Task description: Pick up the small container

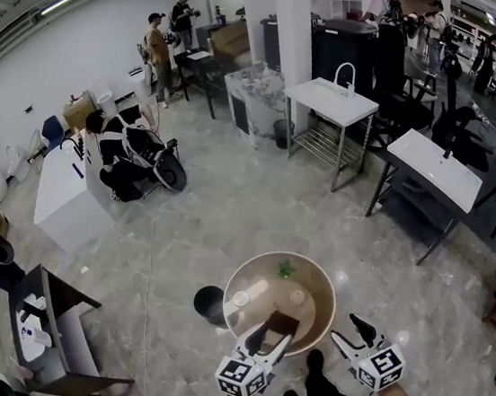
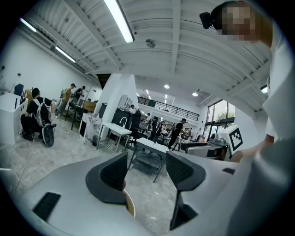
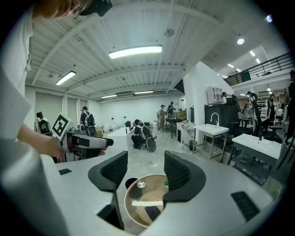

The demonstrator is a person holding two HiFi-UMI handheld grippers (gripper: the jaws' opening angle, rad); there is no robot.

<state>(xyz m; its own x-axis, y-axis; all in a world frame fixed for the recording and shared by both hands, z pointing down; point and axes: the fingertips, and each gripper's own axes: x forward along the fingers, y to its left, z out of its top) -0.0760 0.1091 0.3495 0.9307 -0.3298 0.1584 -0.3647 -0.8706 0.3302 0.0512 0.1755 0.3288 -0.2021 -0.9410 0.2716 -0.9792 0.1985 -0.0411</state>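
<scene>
A round wooden table point(image 1: 318, 281) stands just ahead of me. On it sit a small pale container point(image 1: 240, 299), a second small round piece point(image 1: 295, 297), a green item point(image 1: 285, 269) and a dark flat rectangle point(image 1: 279, 324). My left gripper point(image 1: 268, 337) hovers over the table's near edge, open, with only the room showing between its pads point(image 2: 146, 168). Off the table's near right side, my right gripper point(image 1: 352, 331) is also open and holds nothing. The right gripper view looks down at the table point(image 3: 130, 199), with the small container point(image 3: 141, 185) between the jaws point(image 3: 144, 173).
A black round stool or bin point(image 1: 209, 304) stands at the table's left. White sink tables point(image 1: 333, 102) and a white desk point(image 1: 435, 170) lie further off to the right. A dark shelf point(image 1: 44, 333) is at the left. Several people stand or crouch at the far side.
</scene>
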